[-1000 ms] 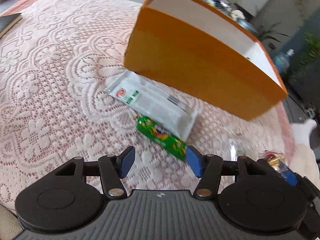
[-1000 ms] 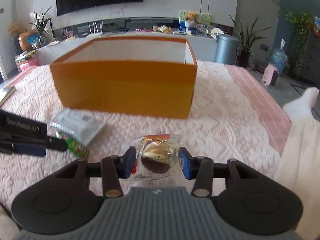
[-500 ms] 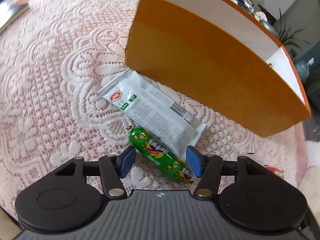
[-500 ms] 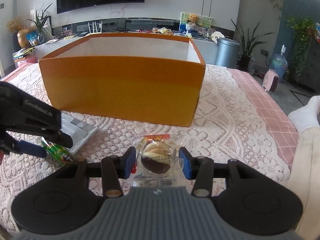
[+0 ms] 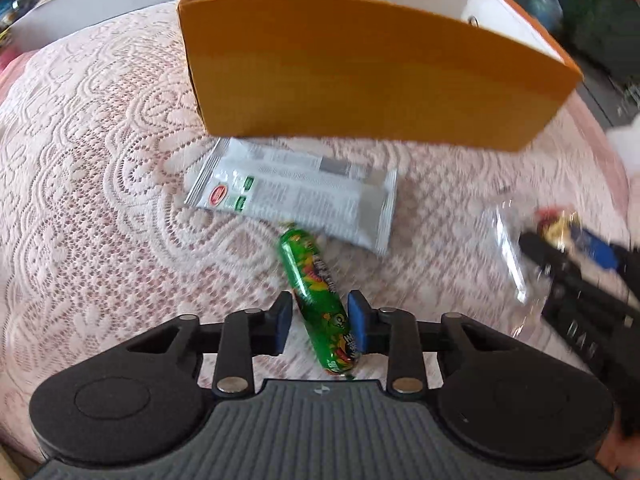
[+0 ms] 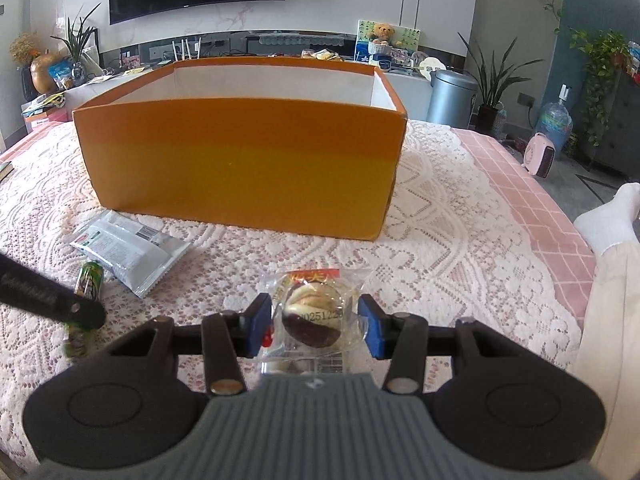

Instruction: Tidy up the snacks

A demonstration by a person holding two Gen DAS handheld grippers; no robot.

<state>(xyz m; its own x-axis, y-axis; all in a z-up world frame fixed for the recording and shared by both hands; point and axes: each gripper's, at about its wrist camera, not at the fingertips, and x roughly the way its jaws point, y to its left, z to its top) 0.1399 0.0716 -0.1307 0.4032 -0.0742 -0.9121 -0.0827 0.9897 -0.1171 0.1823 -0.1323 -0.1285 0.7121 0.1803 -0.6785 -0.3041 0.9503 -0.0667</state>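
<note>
**Two claws, two snacks, in front of the orange box**

The left claw (image 5: 320, 326) has just been closing around a green sausage stick (image 5: 320, 300); the right pad touches it, a sliver of gap shows at the left pad. The stick lies on the lace-covered table (image 5: 100, 200), beside a white packet (image 5: 296, 196). The right claw (image 6: 314, 330) grips a wrapped pastry (image 6: 314, 316) by its clear wrapper, near the box (image 6: 244, 168).
</note>
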